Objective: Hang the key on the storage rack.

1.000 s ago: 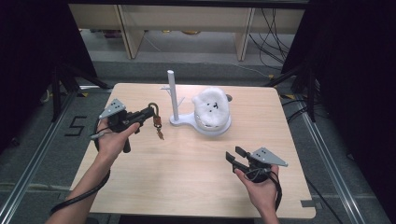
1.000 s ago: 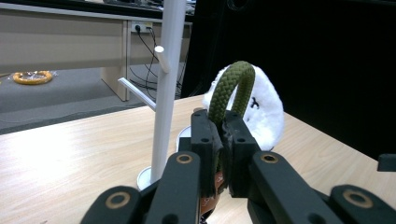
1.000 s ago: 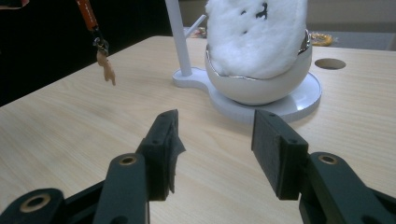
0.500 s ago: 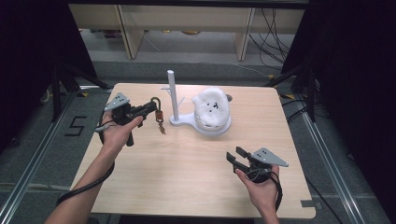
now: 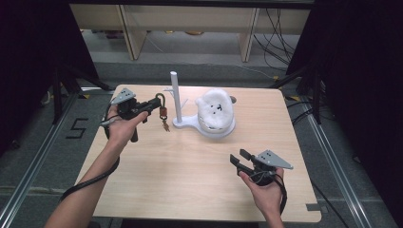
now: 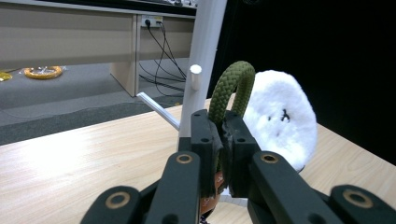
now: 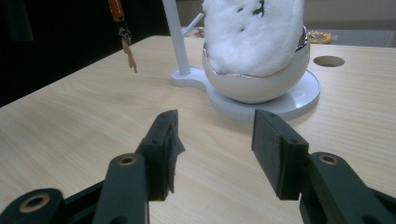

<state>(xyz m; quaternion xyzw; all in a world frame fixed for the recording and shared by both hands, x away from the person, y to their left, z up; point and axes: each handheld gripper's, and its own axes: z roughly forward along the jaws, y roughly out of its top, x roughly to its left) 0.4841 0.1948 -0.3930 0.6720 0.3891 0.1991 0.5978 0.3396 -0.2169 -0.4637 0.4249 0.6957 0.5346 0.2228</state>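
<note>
Keychain (image 5: pixel 163 113) between closed left jaws

Left tongs (image 5: pixel 154 103) raised off the bench, jaws clamped tight, pointing level toward the person's right; left forearm stretched forward from bottom-left. Right tongs (image 5: pixel 240 159) low near the front-right, jaws spread wide with nothing between them, right hand (image 5: pixel 266 192) gripping from behind.

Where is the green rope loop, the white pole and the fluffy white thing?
green rope loop (image 6: pixel 232 86), left gripper view, top of its arch.
white pole (image 5: pixel 175 97), high view, middle of the shaft.
fluffy white thing (image 5: pixel 215 107), high view, its top.
</note>
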